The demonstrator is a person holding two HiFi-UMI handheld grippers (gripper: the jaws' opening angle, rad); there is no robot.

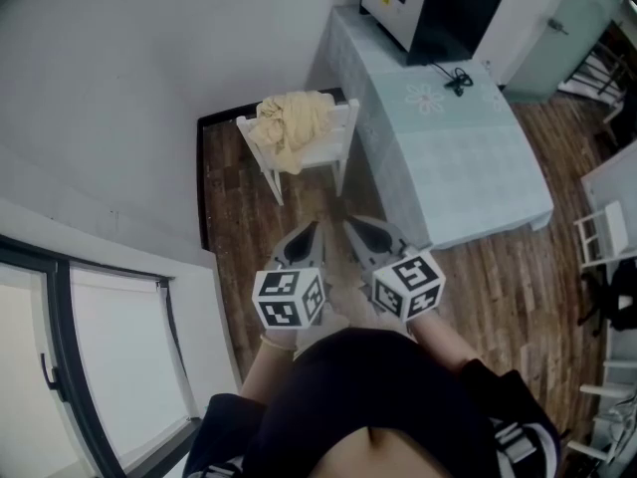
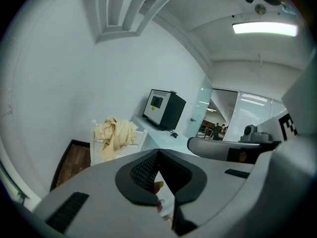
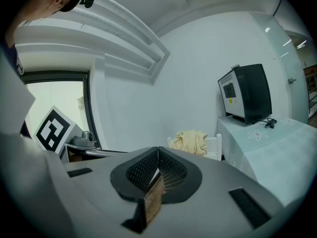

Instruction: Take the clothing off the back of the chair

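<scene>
The pale yellow clothing (image 1: 291, 126) lies bunched over the back of the white chair (image 1: 334, 147) beside the table (image 1: 468, 167), well ahead of the left gripper (image 1: 304, 239) and right gripper (image 1: 360, 235), both closed, empty and apart from it.
</scene>
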